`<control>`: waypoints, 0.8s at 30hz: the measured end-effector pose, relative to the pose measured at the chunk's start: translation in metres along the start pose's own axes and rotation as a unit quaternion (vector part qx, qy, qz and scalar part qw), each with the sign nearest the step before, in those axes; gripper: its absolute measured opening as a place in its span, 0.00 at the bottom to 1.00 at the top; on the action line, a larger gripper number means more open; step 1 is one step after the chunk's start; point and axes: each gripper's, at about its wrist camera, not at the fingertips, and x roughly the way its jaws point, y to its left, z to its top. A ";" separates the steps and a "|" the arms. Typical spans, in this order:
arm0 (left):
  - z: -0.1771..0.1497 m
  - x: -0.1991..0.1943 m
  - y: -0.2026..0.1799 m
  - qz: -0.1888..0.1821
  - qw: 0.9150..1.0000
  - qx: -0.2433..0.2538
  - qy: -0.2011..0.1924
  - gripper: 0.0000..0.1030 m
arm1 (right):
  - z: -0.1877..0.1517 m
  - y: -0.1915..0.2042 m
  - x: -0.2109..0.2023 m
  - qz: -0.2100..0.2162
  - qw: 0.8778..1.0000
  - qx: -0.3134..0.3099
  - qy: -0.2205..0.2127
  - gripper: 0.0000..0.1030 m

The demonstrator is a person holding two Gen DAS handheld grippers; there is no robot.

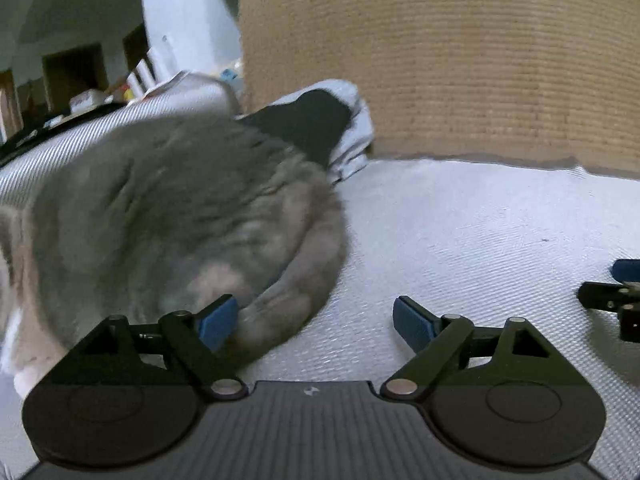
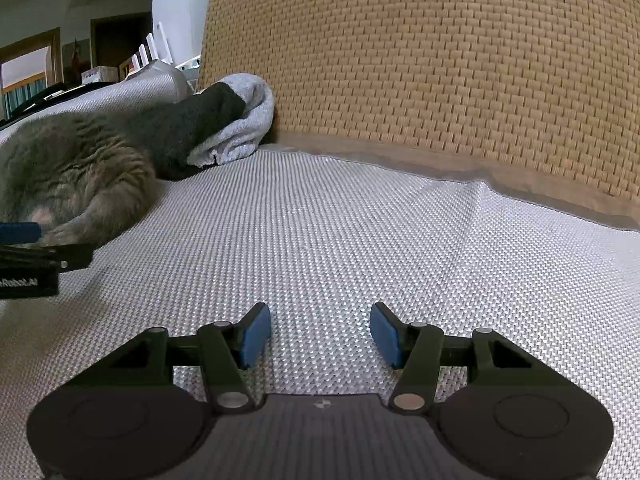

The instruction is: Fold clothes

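So we've got a grey cat (image 1: 180, 216) sprawled on the woven white cover (image 2: 340, 240), right up against our left gripper (image 1: 316, 322). Its jaws are spread wide with nothing between them, though the left pad (image 1: 218, 322) looks to be touching fur. Our right gripper (image 2: 318, 334) sits over bare cover, jaws partly apart, gripping nothing. The clothes, a rumpled grey and black garment (image 2: 224, 120), lie at the far left beside the big wicker basket (image 2: 440, 60), just behind the cat.
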 end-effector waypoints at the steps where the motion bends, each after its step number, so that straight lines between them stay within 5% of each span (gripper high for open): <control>1: 0.000 0.002 0.004 0.004 1.000 -0.001 0.008 0.85 | 0.000 0.000 0.000 0.000 1.000 0.000 0.000 0.58; 8: -0.004 0.014 0.026 0.011 0.999 -0.015 0.044 0.83 | -0.001 0.000 -0.001 0.000 1.000 0.001 0.000 0.58; 10: -0.005 0.013 0.028 0.006 0.999 -0.014 0.044 0.67 | -0.001 0.001 -0.002 0.000 1.000 0.000 0.000 0.58; 24: -0.007 0.002 0.031 -0.052 0.998 0.001 0.026 0.21 | -0.002 0.003 0.000 -0.007 1.000 -0.004 0.000 0.58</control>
